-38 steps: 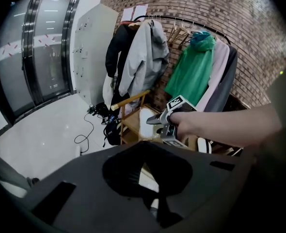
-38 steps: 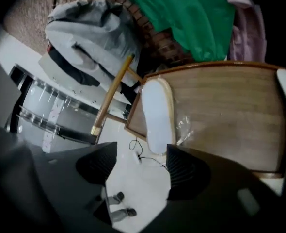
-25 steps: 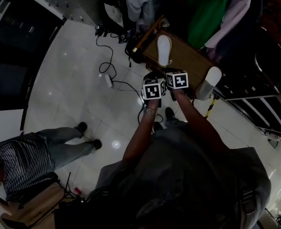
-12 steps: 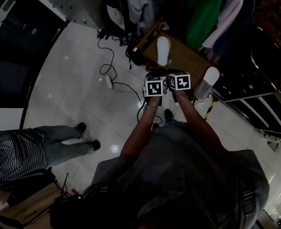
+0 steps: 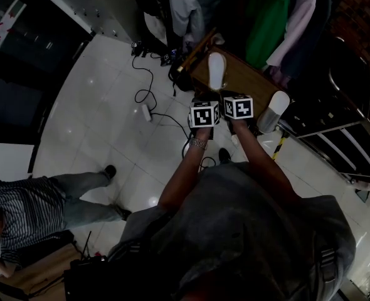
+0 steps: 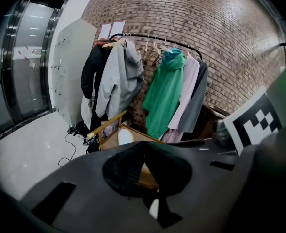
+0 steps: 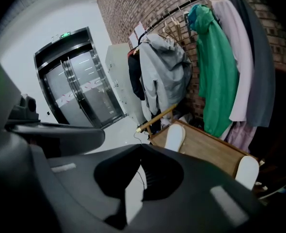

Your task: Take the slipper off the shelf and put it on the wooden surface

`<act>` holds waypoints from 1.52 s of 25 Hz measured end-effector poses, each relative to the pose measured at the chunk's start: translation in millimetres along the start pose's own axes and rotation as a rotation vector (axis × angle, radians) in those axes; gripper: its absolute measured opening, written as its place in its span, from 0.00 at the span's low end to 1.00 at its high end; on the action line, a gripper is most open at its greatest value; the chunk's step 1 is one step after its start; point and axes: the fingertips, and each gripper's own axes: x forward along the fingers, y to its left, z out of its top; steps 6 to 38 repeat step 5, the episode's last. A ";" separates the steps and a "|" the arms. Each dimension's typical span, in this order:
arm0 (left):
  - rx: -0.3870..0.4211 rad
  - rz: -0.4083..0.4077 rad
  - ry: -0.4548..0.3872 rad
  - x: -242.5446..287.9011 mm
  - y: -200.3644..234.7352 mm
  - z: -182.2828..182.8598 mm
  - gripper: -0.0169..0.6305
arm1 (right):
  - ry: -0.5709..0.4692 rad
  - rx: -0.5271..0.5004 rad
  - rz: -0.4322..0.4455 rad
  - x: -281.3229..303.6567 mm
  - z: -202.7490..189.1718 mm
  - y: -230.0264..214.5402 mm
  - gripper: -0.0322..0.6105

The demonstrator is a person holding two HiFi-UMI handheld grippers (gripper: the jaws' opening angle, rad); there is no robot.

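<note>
Holding left gripper (image 6: 144, 147) and right gripper (image 7: 142, 148) together before brown wooden table (image 5: 244, 80), fingers (image 6: 122, 171) closed on nothing, probably between grasps; noting white flat slipper (image 5: 216, 69) on table, second white slipper (image 5: 274, 111) at its corner beside metal shelf (image 5: 335, 130).

Seated person (image 5: 37, 209) cut by left edge, one slipper (image 7: 247, 170) partly behind right claw (image 7: 142, 147)
</note>
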 end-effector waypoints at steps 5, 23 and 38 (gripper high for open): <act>-0.007 -0.014 -0.026 -4.3 -0.8 5.0 0.03 | -0.041 0.004 0.029 -8.6 12.1 12.0 0.05; -0.007 -0.014 -0.026 -4.3 -0.8 5.0 0.03 | -0.041 0.004 0.029 -8.6 12.1 12.0 0.05; -0.007 -0.014 -0.026 -4.3 -0.8 5.0 0.03 | -0.041 0.004 0.029 -8.6 12.1 12.0 0.05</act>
